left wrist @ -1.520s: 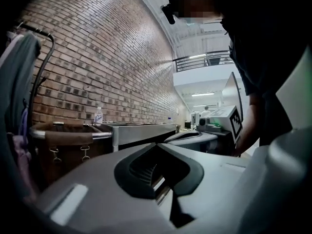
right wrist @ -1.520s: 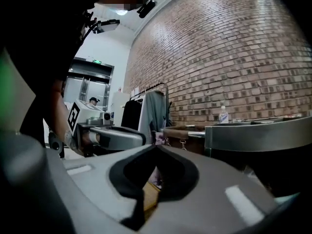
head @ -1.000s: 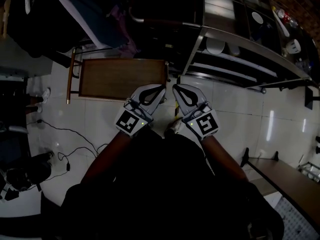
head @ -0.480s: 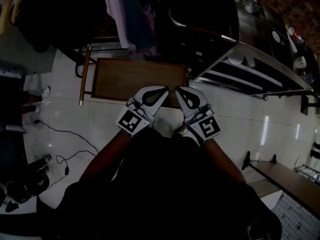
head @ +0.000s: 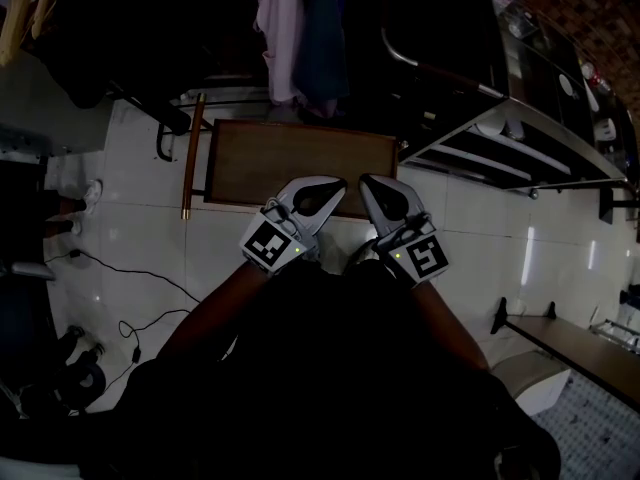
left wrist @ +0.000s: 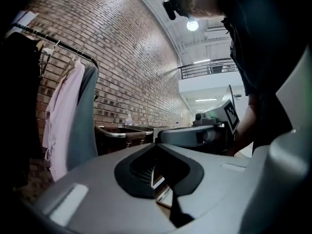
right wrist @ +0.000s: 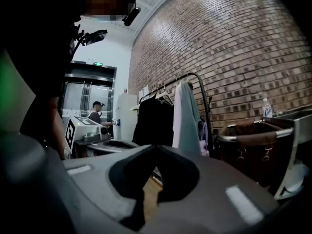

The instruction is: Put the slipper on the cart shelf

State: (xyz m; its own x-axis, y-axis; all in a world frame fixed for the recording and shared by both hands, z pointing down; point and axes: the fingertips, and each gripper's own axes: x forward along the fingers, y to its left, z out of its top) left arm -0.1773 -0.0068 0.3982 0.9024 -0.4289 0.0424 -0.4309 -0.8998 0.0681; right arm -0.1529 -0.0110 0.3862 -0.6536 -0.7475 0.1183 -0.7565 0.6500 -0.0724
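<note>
Metal cart shelves (head: 490,153) lie ahead-right, nearer the right gripper (head: 368,182) than the left gripper (head: 333,185); both are pressed together, empty; no slipper shows.

Your own torso (head: 330,388) hides the floor beneath you — the cart (head: 525,130) shelves are too dark to read.

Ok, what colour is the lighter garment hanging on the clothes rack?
The garment is pale pink, and it shows best in the left gripper view.
</note>
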